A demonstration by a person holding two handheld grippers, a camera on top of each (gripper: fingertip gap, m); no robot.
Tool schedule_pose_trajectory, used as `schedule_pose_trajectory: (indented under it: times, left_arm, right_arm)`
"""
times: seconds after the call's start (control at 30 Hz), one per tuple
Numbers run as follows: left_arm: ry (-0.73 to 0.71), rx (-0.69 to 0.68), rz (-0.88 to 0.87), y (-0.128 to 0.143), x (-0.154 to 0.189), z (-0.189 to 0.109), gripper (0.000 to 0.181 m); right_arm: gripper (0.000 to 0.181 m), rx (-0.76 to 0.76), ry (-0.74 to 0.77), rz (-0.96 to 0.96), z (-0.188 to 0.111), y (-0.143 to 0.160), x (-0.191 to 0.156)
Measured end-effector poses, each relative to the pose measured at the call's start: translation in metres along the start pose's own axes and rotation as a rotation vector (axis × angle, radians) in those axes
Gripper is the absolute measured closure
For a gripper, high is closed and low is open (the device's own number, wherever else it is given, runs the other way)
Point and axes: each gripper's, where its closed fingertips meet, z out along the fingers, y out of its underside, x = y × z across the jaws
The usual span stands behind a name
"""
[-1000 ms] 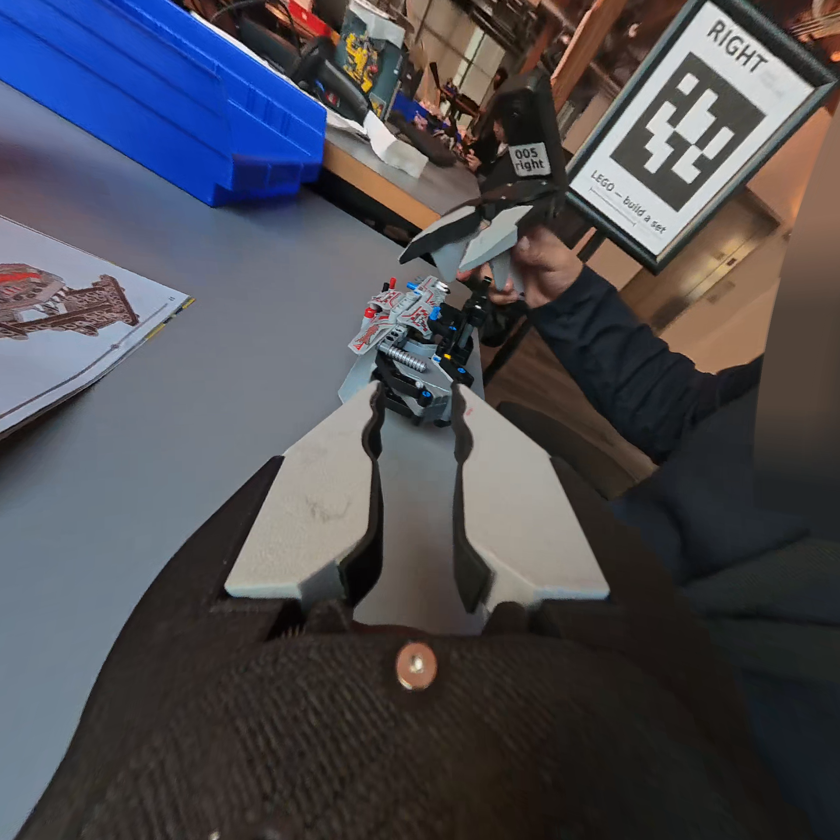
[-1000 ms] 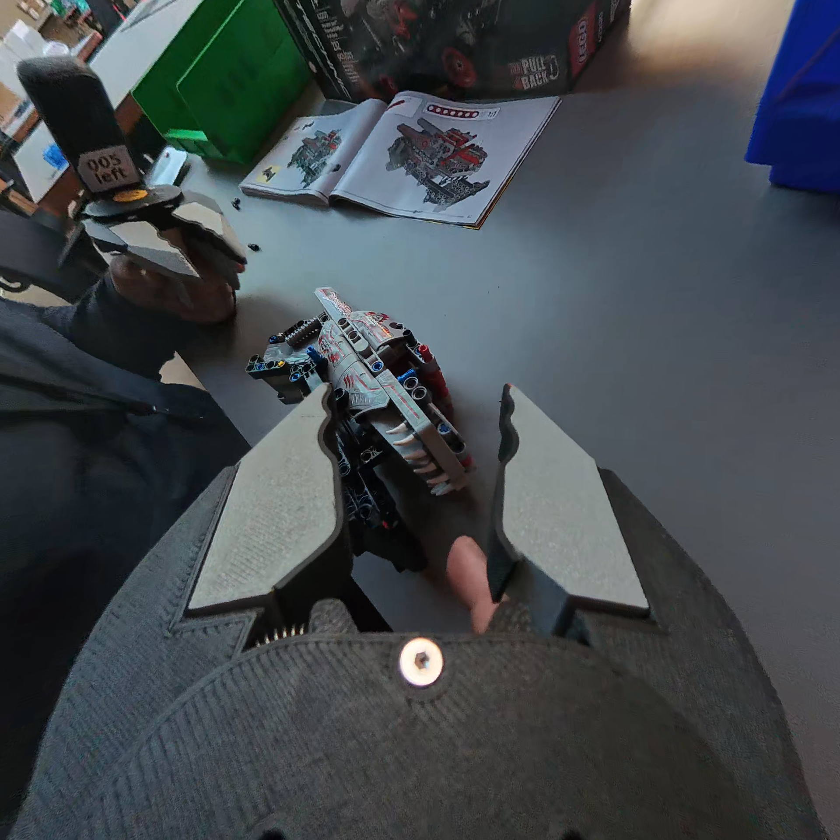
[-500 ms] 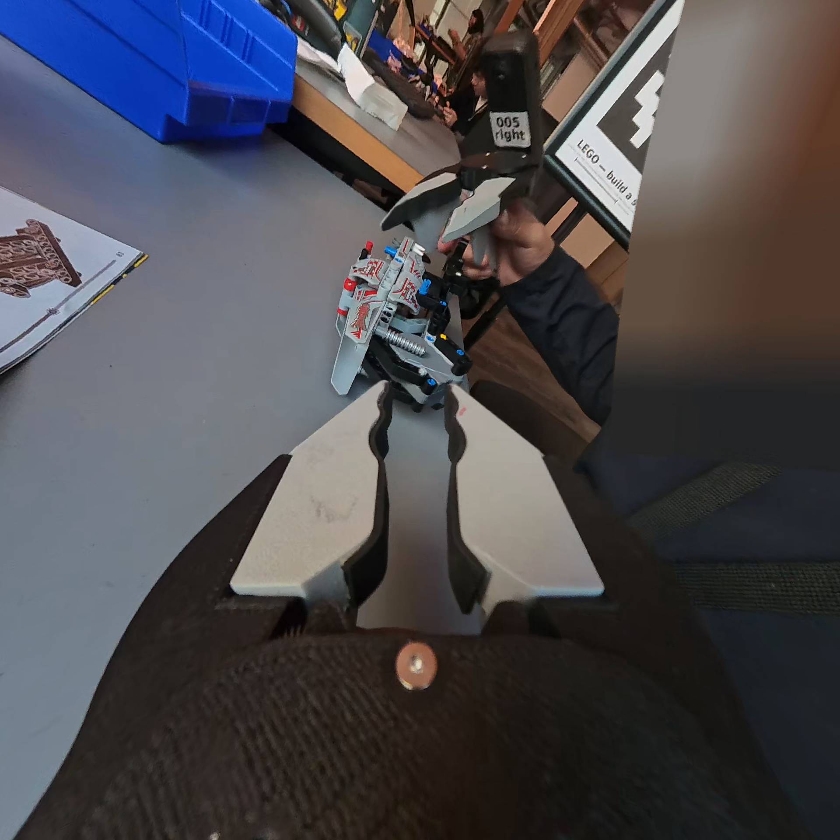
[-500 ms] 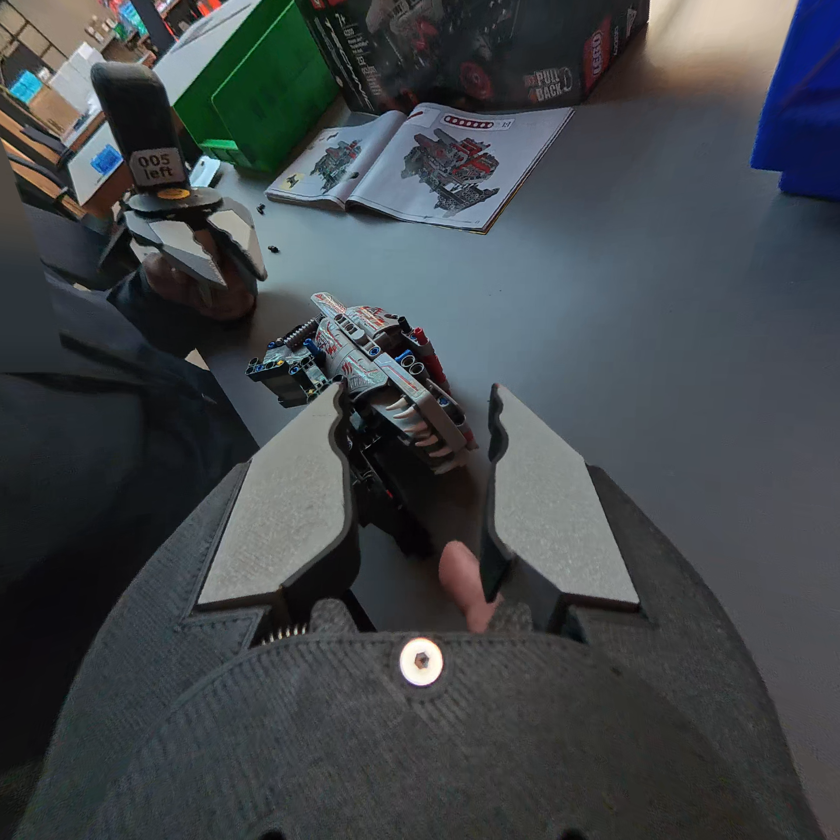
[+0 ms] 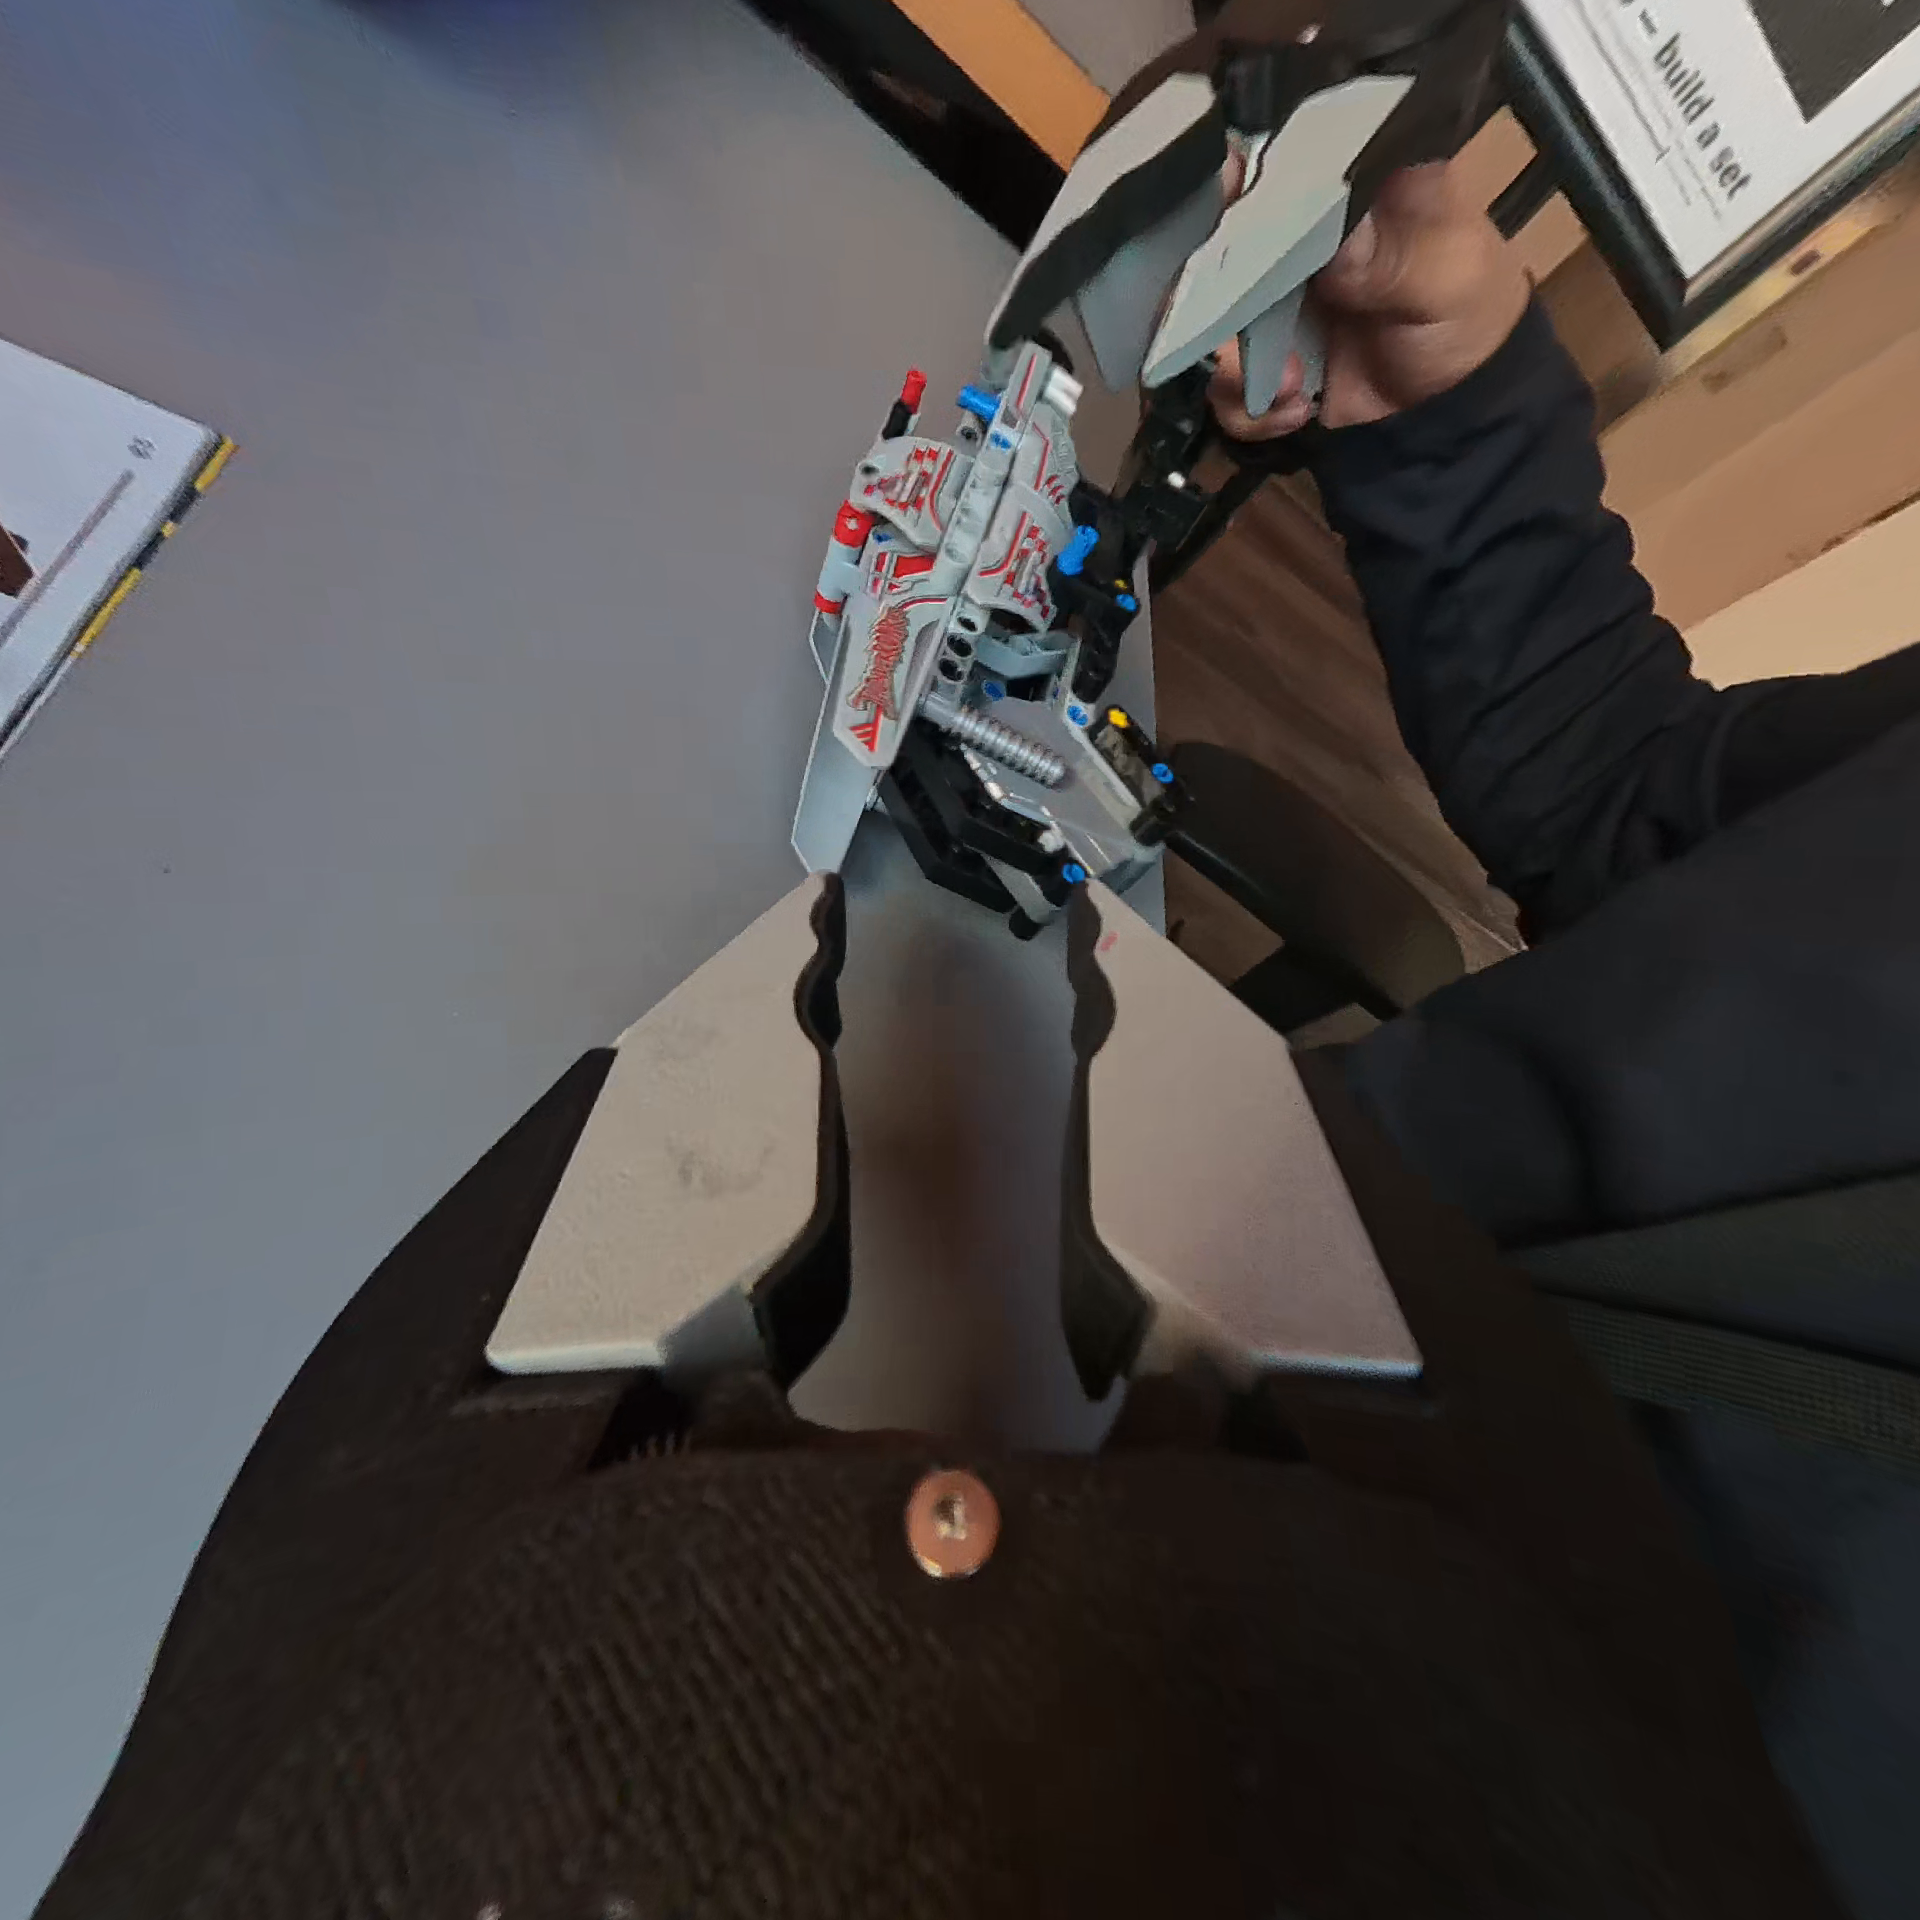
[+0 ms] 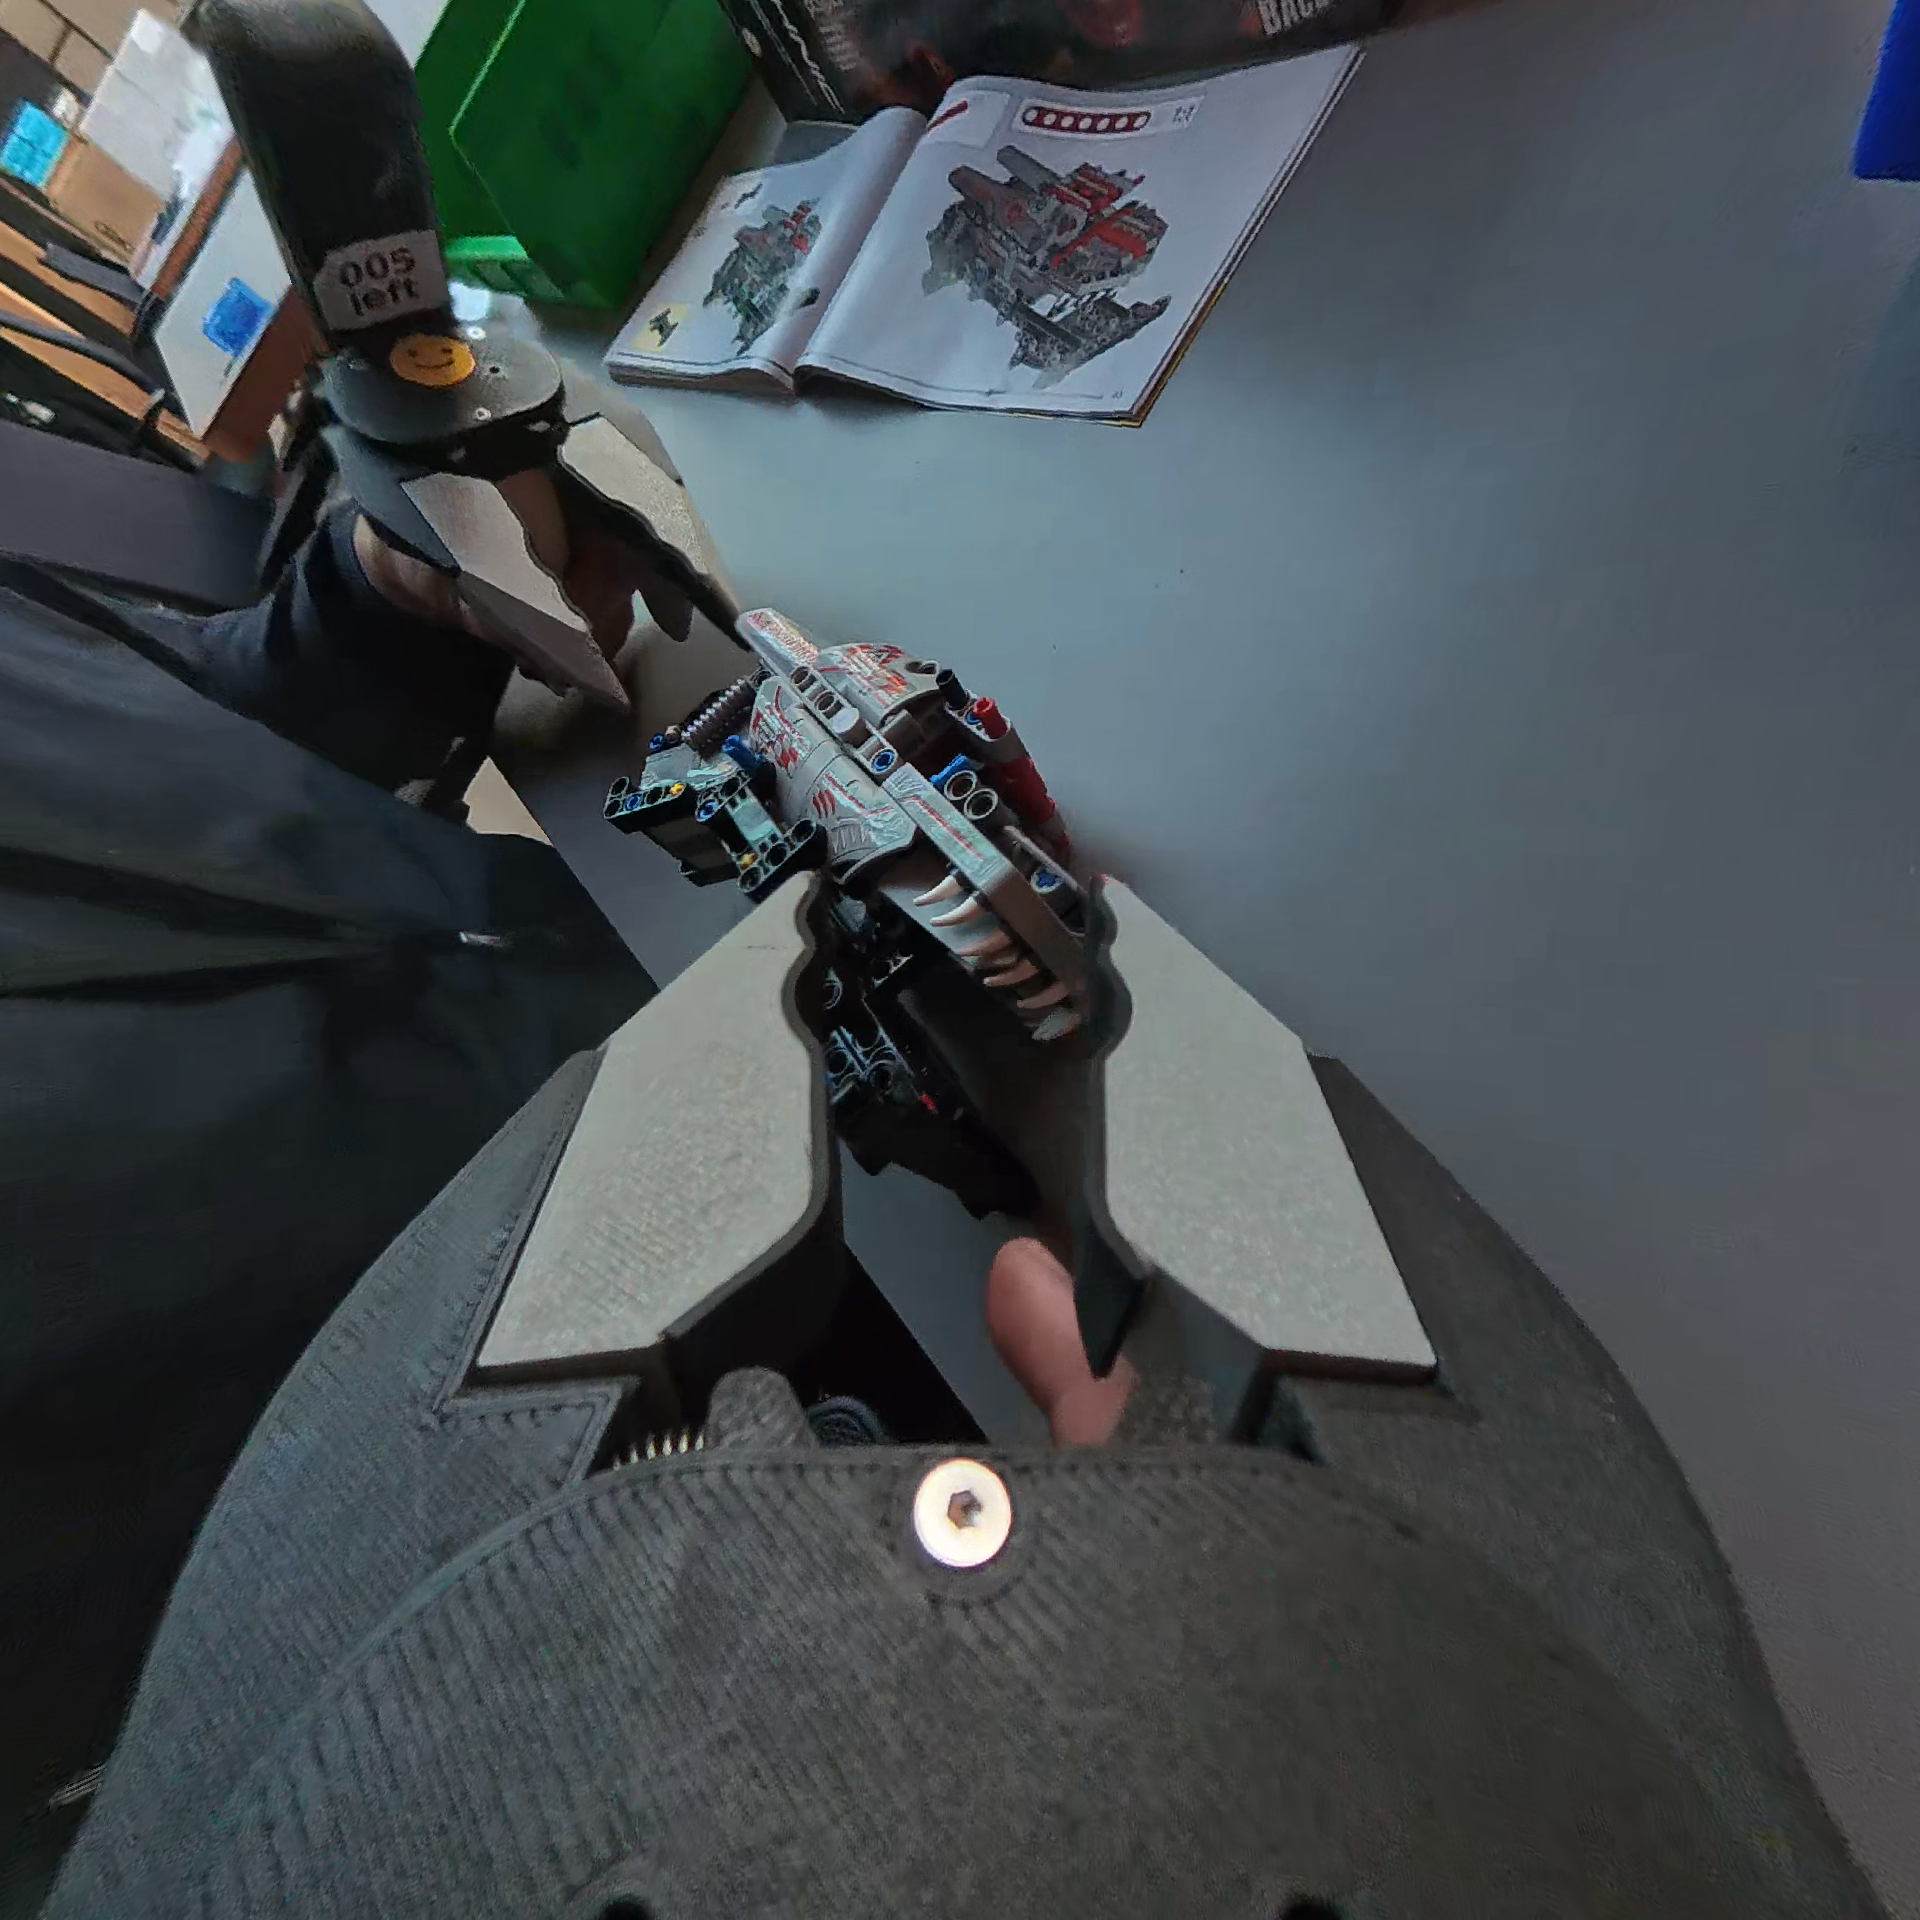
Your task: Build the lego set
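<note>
The grey, black and red lego model is at the table's near edge, tilted up. My right gripper is shut on its black front end, below the white teeth. In the left wrist view the model stands just beyond my left gripper, which is open and empty, tips close to the model's black rear end. The right gripper shows there at the model's far end. In the right wrist view the left gripper has one tip at the model's grey fin.
An open instruction booklet lies on the grey table, with a green bin, a dark box and a blue bin behind. A framed sign stands off the table edge. A dark sleeve reaches in. My hands' fingertips stand some 15 centimeters from each other.
My right gripper's fingers have closed in on the model's front end. My left gripper has moved closer to the model's rear end. The model is tilted up more.
</note>
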Motion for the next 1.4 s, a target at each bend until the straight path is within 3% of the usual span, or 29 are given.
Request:
schedule_pose_trajectory:
  times: [0.17, 0.37, 0.43, 0.6, 0.7, 0.8, 0.83, 1.0, 1.17, 1.3, 1.4]
  left_arm:
    - [0.049, -0.052, -0.040, -0.010, -0.004, 0.010, 0.137]
    - [0.200, -0.088, -0.122, -0.012, 0.006, 0.027, 0.163]
    - [0.212, -0.089, -0.121, -0.013, 0.007, 0.030, 0.163]
    - [0.141, -0.089, -0.122, -0.008, 0.000, 0.013, 0.152]
    - [0.182, -0.106, -0.193, -0.001, 0.010, 0.010, 0.132]
    - [0.227, -0.159, -0.222, 0.011, 0.020, 0.021, 0.134]
    - [0.225, -0.163, -0.213, 0.013, 0.021, 0.026, 0.143]
    - [0.194, -0.157, -0.135, 0.010, 0.022, 0.030, 0.144]
    - [0.136, -0.139, -0.076, -0.002, 0.012, 0.022, 0.145]
    - [0.170, 0.042, -0.065, -0.039, 0.006, 0.006, 0.166]
    - [0.112, 0.082, -0.008, -0.053, -0.007, -0.002, 0.181]
  right_arm:
    - [0.127, -0.098, -0.068, 0.120, 0.010, 0.011, 0.001]
    - [0.127, -0.110, -0.106, 0.097, 0.018, 0.016, -0.011]
    - [0.127, -0.115, -0.081, 0.084, 0.011, 0.019, -0.010]
    - [0.123, -0.030, -0.074, 0.146, -0.013, 0.015, -0.006]
    - [0.121, -0.087, -0.081, 0.151, -0.005, 0.023, -0.006]
    - [0.121, -0.148, -0.113, 0.160, 0.010, 0.031, -0.009]
    - [0.119, -0.151, -0.130, 0.164, 0.014, 0.031, -0.011]
    - [0.117, -0.134, -0.091, 0.133, 0.019, 0.030, -0.009]
    - [0.118, -0.056, -0.035, 0.050, 0.026, 0.018, -0.007]
    - [0.121, 0.044, -0.013, -0.123, 0.035, -0.002, -0.015]
    - [0.123, 0.115, -0.026, -0.241, 0.045, -0.018, -0.027]
